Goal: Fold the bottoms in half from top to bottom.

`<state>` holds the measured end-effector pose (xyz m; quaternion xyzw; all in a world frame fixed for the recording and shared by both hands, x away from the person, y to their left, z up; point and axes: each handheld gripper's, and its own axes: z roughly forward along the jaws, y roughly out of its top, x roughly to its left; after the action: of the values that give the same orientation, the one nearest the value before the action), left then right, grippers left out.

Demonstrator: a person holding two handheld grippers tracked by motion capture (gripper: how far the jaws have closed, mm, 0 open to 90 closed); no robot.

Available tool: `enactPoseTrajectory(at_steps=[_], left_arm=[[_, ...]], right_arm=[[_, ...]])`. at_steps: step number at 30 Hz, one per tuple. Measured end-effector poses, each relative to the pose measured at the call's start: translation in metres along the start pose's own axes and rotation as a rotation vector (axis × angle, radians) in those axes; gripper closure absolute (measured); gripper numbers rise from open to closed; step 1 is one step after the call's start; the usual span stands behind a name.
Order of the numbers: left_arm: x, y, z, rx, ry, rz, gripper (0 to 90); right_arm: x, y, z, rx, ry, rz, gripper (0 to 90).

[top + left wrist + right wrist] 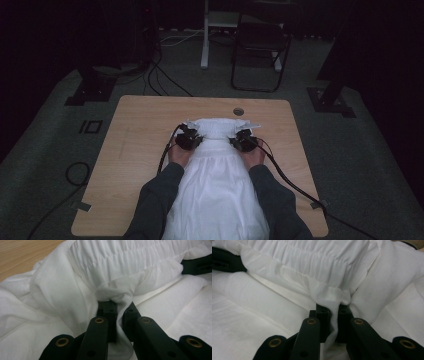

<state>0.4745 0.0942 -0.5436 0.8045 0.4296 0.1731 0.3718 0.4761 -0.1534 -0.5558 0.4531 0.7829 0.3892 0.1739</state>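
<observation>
Two grippers, left gripper (pixel 189 138) and right gripper (pixel 244 140), jaws clamped on the white garment (pixel 216 175) mid-frame, spreading its gathered waistband evenly across the counter (pixel 135 145).

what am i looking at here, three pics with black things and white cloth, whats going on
A person sits at a wooden table and holds a hand-held tool with two black jaws, a pair of tongs, in each hand. The high view looks down from above the person: the left tongs and the right tongs are at the gathered band of a white garment spread on the table. The other two pictures come from cameras riding on the tongs, looking along their jaws. In each, the jaws are shut on a pinch of the white cloth just below the band: left tongs, right tongs.
</observation>
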Motion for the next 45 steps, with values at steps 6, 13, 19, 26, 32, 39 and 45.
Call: enactPoseTrajectory(at_steps=[6,13,19,26,32,39,45], left_arm=[[0.002,0.006,-0.022,-0.049,-0.035,-0.011,87.0],[-0.015,0.021,-0.094,-0.205,-0.102,0.045,87.1],[-0.05,0.005,-0.159,-0.301,-0.161,0.101,87.1],[-0.072,-0.052,-0.175,-0.222,-0.242,0.06,86.9],[-0.071,-0.104,-0.137,-0.025,-0.257,-0.02,86.7],[-0.066,-0.112,-0.108,0.034,-0.218,0.009,86.5],[-0.053,-0.093,-0.089,0.03,-0.185,0.041,86.2]], right_arm=[[0.0,0.003,-0.014,-0.042,0.031,-0.005,85.4],[0.006,0.023,-0.076,-0.202,0.128,-0.008,85.6],[0.029,0.015,-0.13,-0.26,0.174,-0.098,85.6],[0.056,-0.03,-0.162,-0.223,0.248,-0.144,85.5],[0.073,-0.081,-0.139,-0.069,0.259,-0.149,85.3],[0.076,-0.1,-0.111,0.027,0.241,-0.146,84.3],[0.071,-0.098,-0.098,0.023,0.203,-0.146,83.7]])
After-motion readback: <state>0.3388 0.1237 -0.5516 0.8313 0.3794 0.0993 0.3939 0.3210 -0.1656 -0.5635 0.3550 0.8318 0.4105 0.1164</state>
